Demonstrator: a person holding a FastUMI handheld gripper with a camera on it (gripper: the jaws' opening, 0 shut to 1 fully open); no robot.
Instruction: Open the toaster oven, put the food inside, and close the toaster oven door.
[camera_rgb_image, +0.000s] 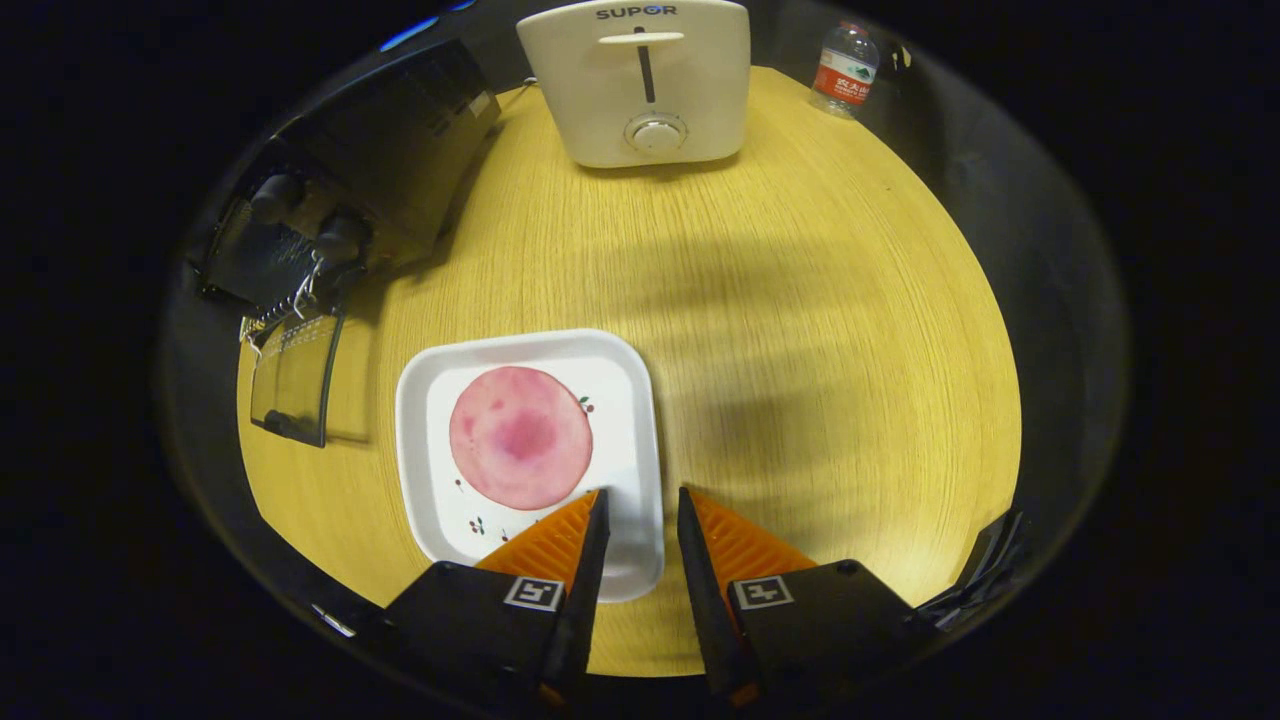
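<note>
A round pink slice of food (520, 436) lies on a white square plate (625, 400) on the yellow wooden table (800, 350). My gripper (642, 492) hovers over the plate's near right corner, its fingers a little apart, with the plate's right rim showing in the gap and nothing pressed between them. The slice is just ahead of the left finger (560, 540). The black toaster oven (390, 150) stands to the left beyond the plate, and its glass door (295, 380) is swung down open.
A white pop-up toaster (640, 80) stands at the far side of the table. A water bottle (843, 70) is at the far right, near the table's edge. The table's round edge curves close on the right.
</note>
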